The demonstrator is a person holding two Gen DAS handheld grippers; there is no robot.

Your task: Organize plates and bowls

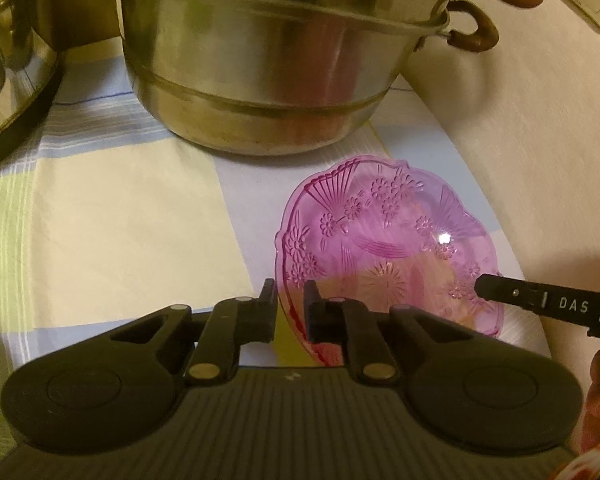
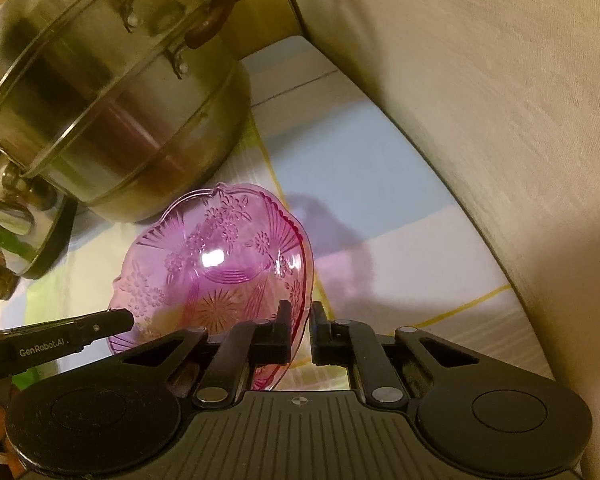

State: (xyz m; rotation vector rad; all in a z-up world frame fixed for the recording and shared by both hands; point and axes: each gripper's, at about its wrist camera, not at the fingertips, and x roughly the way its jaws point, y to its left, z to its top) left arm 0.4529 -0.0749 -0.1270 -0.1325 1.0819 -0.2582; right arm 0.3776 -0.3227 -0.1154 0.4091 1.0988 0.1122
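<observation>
At the far side of the surface (image 1: 112,208), which is covered with a striped cloth, a big steel steamer pot (image 1: 256,76) with brown handles is standing, and a second shiny vessel (image 1: 8,52) is seen at the far left. Near the right edge of the surface, just before the pot, the pink bowl (image 1: 384,232) is found; it is transparent, with pressed flowers and a wavy rim. The bowl appears tilted, its far rim raised, but whether its base is touching the cloth cannot be told.

The bowl is held from two sides. The left claw (image 1: 290,304) is narrowed on the near left rim, with the thin wall between its fingers. The right claw (image 2: 300,320) is closed on the near right rim in the same way, one finger inside the bowl and one outside.

The bowl is judged to be light and stiff, probably of glass or hard plastic, so it can crack if it is squeezed too strongly or knocked against the pot. Its smooth wall is probably slippery, and the wavy rim gives only little flat place for the pads. The rim is the only good place to take hold, and two opposite grips should keep the bowl level when it is lifted.
</observation>
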